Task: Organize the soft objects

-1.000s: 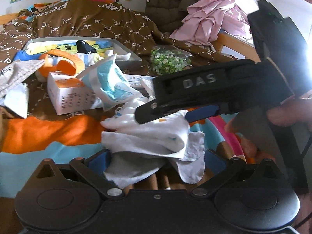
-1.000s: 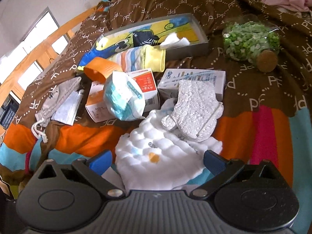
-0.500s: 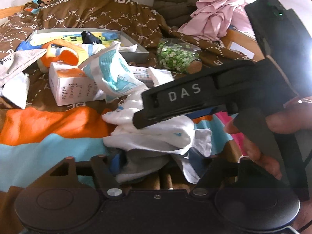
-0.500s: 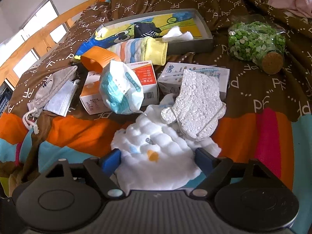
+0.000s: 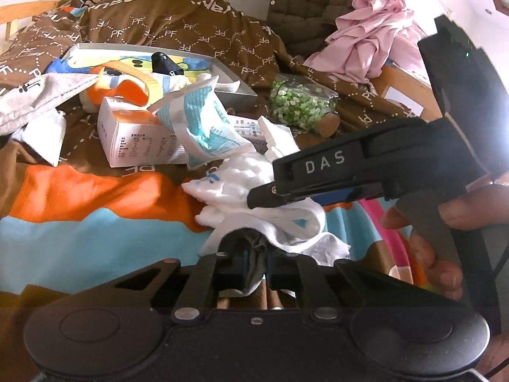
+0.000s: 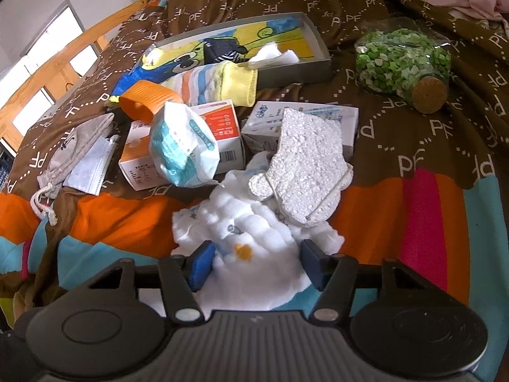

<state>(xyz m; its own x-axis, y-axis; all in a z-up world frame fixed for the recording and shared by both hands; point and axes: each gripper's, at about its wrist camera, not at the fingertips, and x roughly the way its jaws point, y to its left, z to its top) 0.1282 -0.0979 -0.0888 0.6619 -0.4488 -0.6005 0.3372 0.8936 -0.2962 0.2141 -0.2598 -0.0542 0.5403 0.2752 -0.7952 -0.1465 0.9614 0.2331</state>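
Left tongs (image 5: 256, 262) pinch the white cloth (image 5: 286, 222) on the bedspread (image 5: 95, 222).

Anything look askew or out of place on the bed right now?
Yes. The corked jar of green bits lies on its side on the blanket, and the striped sock hangs over the tray wall, half in, half out. The left gripper is shut on the white cloth; the right gripper is open around it.

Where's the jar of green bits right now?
In the right wrist view, the jar lies on its side at upper right on the brown blanket, right of the grey tray.
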